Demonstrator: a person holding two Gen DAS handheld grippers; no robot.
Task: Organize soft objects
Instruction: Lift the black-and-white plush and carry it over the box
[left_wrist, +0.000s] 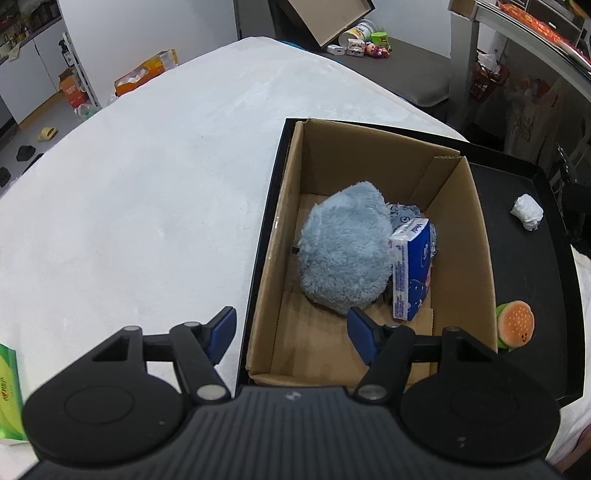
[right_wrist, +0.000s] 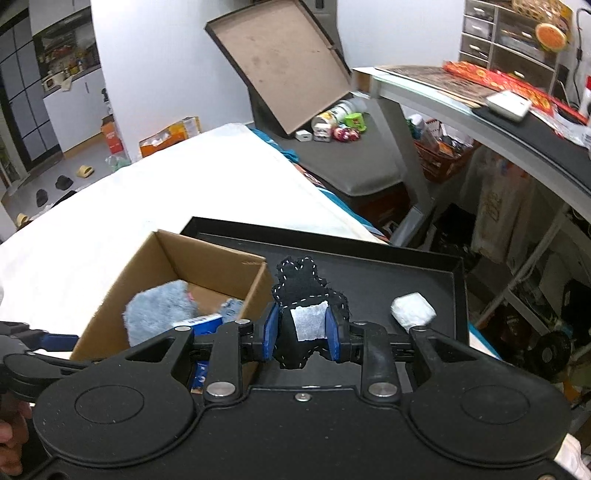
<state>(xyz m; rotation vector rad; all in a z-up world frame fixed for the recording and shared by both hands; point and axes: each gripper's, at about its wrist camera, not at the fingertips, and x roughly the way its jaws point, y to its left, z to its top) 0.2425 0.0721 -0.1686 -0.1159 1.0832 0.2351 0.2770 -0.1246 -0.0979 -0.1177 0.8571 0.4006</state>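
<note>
A cardboard box (left_wrist: 469, 236) (right_wrist: 136, 266) stands in a black tray (left_wrist: 524, 266) (right_wrist: 388, 273) on the white bed. Inside it lie a fluffy blue plush (left_wrist: 343, 251) (right_wrist: 159, 310), a blue tissue pack (left_wrist: 410, 269) (right_wrist: 207, 320) and a grey-blue cloth (left_wrist: 404, 212). My left gripper (left_wrist: 291, 332) hangs open over the box's near left corner with nothing between its fingers. My right gripper (right_wrist: 303, 328) is shut on a black felt toy with white stitching and a white label (right_wrist: 303, 295), held above the tray. A burger plush (left_wrist: 515, 325) and a white wad (left_wrist: 528, 212) (right_wrist: 412, 308) lie on the tray.
A green packet (left_wrist: 9, 391) lies at the bed's near left edge. Beyond the bed are a tilted box lid (right_wrist: 280, 70), small toys on a grey bench (right_wrist: 340, 129), a desk with clutter (right_wrist: 498, 96) and a red basket (right_wrist: 439, 151). A hand (right_wrist: 11, 439) shows at the lower left.
</note>
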